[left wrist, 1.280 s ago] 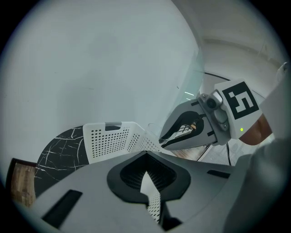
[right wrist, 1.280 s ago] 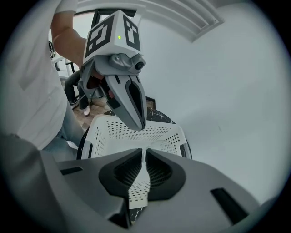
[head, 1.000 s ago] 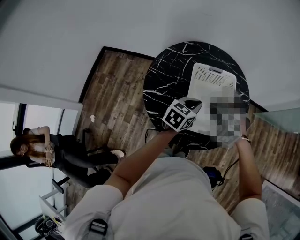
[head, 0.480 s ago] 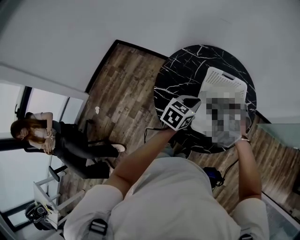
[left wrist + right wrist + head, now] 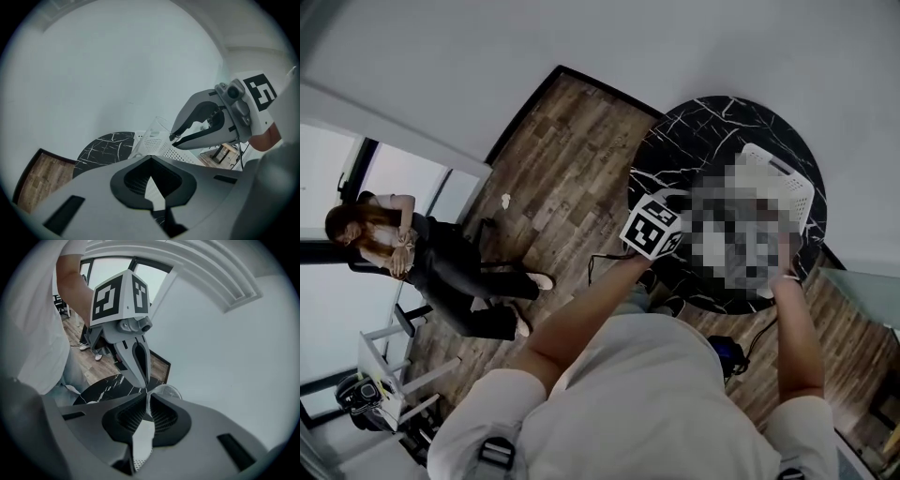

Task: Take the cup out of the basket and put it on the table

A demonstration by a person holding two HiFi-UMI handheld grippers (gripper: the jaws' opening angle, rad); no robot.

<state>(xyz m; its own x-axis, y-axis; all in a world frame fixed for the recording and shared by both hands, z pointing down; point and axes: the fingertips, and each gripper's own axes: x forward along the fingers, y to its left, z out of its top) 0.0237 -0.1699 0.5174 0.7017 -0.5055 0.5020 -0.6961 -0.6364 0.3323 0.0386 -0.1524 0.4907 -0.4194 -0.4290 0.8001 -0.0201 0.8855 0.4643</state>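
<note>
A clear plastic cup (image 5: pixel 167 391) has its thin rim pinched between my right gripper (image 5: pixel 147 409) jaws, so that gripper is shut on it. In the left gripper view the cup (image 5: pixel 158 126) hangs tilted from the right gripper (image 5: pixel 174 137), just over the white perforated basket (image 5: pixel 159 144). My left gripper (image 5: pixel 152 190) is shut and holds nothing; its fingertips (image 5: pixel 143 379) point down close beside the cup. In the head view the basket (image 5: pixel 783 178) stands on the black marble table (image 5: pixel 675 155). A mosaic patch hides the cup and right gripper there.
The round table (image 5: pixel 105 145) stands against a white wall, with wood floor (image 5: pixel 562 159) to its left. A person (image 5: pixel 403 258) sits by the window at far left. A cable lies on the floor under the table's near edge.
The head view has swung, so the table and basket sit further right in the frame. The left gripper's marker cube keeps nearly the same place beside the basket.
</note>
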